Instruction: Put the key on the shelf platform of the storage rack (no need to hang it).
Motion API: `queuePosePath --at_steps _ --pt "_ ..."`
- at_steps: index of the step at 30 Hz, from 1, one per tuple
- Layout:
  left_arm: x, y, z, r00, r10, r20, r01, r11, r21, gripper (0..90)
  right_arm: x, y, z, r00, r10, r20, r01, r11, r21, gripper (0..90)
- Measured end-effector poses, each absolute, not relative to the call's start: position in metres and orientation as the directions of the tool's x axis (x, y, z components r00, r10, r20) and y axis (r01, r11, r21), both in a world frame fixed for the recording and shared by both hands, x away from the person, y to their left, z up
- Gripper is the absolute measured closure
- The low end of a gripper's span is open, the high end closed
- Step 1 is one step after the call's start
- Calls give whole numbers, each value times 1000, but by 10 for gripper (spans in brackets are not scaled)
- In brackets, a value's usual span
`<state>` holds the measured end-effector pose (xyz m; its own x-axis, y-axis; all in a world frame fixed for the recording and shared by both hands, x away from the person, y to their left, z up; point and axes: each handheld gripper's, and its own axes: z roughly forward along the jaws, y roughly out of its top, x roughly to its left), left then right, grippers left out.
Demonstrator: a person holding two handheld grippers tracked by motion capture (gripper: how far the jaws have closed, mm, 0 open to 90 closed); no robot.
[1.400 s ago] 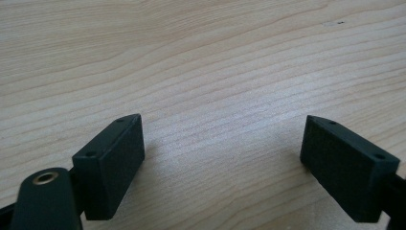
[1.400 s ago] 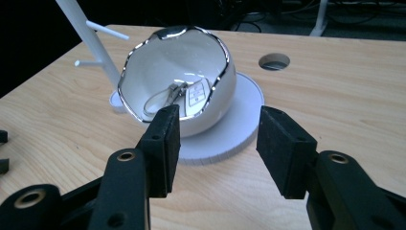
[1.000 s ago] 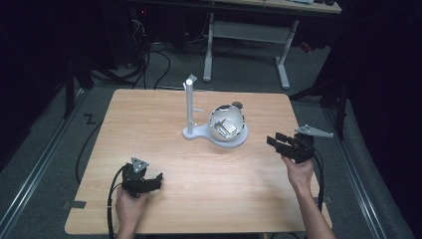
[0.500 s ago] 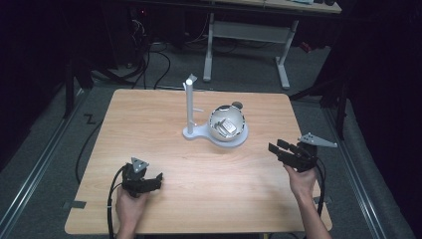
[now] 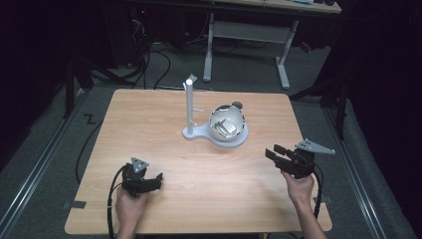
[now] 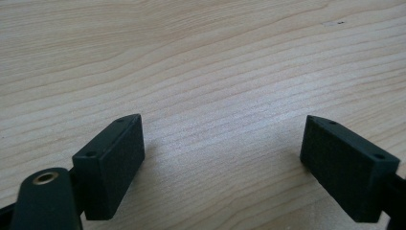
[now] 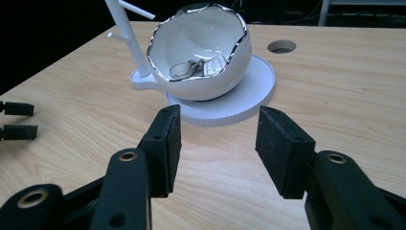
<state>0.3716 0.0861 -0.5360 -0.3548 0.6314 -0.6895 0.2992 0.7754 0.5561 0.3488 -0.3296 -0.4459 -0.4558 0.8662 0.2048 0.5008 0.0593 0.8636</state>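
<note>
Sitting on the wooden table (image 5: 149, 119), a white bowl (image 7: 201, 52) holds small things. Both the left gripper (image 6: 222, 163) and right gripper (image 7: 218, 143) are wide open, holding nothing.

My right tongs (image 7: 218, 151) hang over the wooden table (image 7: 344, 91), jaws apart with bare wood between them. Straight ahead of the jaws stands a white bowl (image 7: 203, 60) with a jagged silvery rim — it sits on a round white base (image 7: 253, 93). Inside lie some small metal bits and a light tag, too small to name. Ahead and left rises a white post (image 7: 125, 40). Far left, my other tongs' (image 7: 16, 120) tips show — held apart.
</note>
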Motion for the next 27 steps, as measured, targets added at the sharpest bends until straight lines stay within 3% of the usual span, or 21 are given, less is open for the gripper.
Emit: queuePosePath --at_steps 27 --pt "372 86 -536 -356 630 -690 298 777 555 156 335 -311 -468 -480 844 240 523 55 851 520"
